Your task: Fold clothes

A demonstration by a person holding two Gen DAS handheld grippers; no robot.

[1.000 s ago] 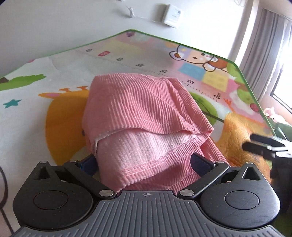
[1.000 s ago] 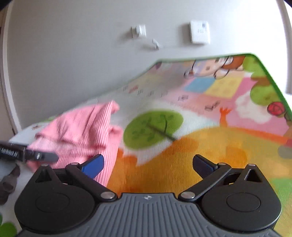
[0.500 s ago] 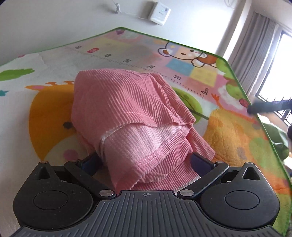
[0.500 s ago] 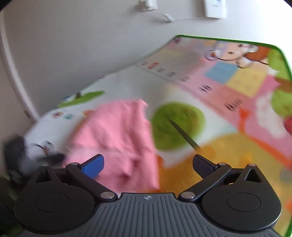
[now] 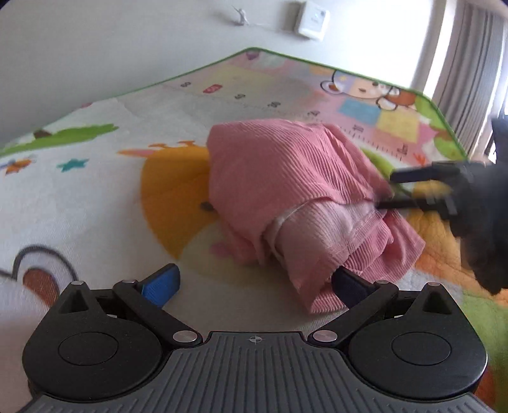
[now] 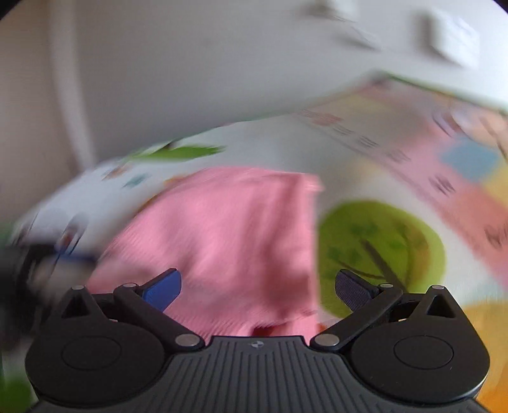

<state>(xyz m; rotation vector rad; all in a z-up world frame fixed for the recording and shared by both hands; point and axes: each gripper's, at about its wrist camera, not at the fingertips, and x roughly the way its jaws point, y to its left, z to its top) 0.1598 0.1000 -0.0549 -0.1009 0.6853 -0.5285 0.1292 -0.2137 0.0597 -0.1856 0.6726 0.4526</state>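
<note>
A pink ribbed garment (image 5: 285, 178) lies bunched in a loose fold on the play mat (image 5: 95, 190). My left gripper (image 5: 254, 284) is open just short of it, and the garment's near end touches only the right fingertip (image 5: 346, 286). My right gripper (image 5: 400, 189) reaches in from the right, its two fingers apart at the garment's right edge. The right wrist view is blurred by motion: the garment (image 6: 241, 241) fills the space ahead of my open right gripper (image 6: 257, 289), and the left gripper (image 6: 63, 254) is a dark smear at the left.
The cartoon play mat has a green border (image 5: 254, 50) against a white wall. A white wall box (image 5: 312, 19) hangs above it and a grey curtain (image 5: 470, 73) is at the far right. Bare mat lies left of the garment.
My left gripper has drawn back and leftward, so the garment no longer sits between its fingers. My right gripper has swung left onto the garment's right edge.
</note>
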